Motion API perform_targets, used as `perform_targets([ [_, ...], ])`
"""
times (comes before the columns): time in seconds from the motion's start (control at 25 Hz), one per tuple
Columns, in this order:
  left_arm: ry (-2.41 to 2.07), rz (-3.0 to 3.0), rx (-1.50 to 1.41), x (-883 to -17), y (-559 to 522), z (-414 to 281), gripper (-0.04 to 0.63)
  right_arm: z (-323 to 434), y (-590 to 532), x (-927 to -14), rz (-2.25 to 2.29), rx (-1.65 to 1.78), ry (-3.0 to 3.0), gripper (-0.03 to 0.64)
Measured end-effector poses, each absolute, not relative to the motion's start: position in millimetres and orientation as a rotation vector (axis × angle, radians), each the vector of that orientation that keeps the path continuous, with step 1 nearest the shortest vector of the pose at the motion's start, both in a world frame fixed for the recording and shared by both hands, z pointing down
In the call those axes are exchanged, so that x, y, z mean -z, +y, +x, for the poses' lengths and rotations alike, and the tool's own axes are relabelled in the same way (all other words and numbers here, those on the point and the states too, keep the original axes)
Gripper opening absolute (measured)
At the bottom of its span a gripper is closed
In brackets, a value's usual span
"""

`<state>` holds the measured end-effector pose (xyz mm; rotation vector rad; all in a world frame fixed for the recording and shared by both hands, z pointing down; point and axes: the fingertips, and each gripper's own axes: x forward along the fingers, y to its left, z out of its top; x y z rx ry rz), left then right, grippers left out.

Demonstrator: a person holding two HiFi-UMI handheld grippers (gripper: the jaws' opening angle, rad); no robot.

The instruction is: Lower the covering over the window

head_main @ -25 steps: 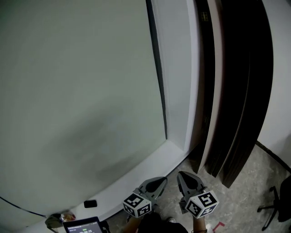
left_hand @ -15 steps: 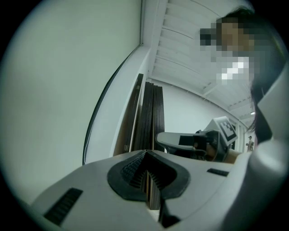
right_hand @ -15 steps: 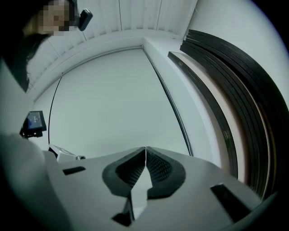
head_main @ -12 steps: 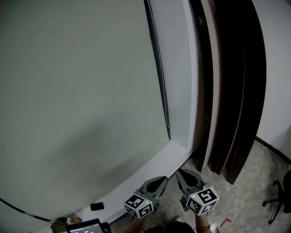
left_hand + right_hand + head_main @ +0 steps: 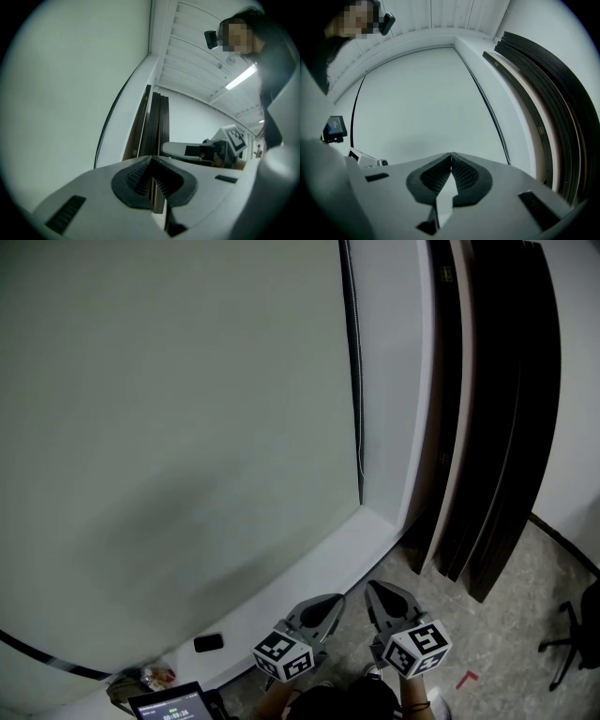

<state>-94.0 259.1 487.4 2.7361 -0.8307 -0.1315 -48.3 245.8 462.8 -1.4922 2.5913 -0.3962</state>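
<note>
A pale grey-green covering [image 5: 178, 427] fills the window and reaches down close to the white sill [image 5: 309, 568]. A thin dark cord or edge [image 5: 354, 362] runs down its right side. My left gripper [image 5: 336, 602] and right gripper [image 5: 372, 591] sit side by side at the bottom of the head view, below the sill and apart from the covering. Both are shut with nothing between the jaws. In the left gripper view the gripper [image 5: 151, 159] points toward the window's right edge, and the right gripper [image 5: 201, 151] shows beside it. In the right gripper view the gripper [image 5: 451, 155] faces the covering [image 5: 426, 108].
Tall dark brown panels [image 5: 497, 409] stand right of the white window reveal [image 5: 394, 381]. A small black object [image 5: 208, 643] lies on the sill. A lit screen [image 5: 173, 706] shows at the bottom left. An office chair [image 5: 572, 634] stands on the speckled floor at right.
The window's right edge and the dark panels have slid to the right in the head view. Both grippers have stayed shut, side by side, below the sill.
</note>
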Motion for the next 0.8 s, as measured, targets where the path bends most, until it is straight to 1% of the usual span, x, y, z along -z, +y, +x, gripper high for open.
perform_targets([
  [0.28,-0.811,2.725,0.153,-491,273,-121,0.000,-76,266,-464,-1.516,0.390,2.588,0.012],
  [0.8,-0.777,2.748,0.117,-498,278,-119,0.002,-82,271,-463,-1.524,0.362,2.582,0.012],
])
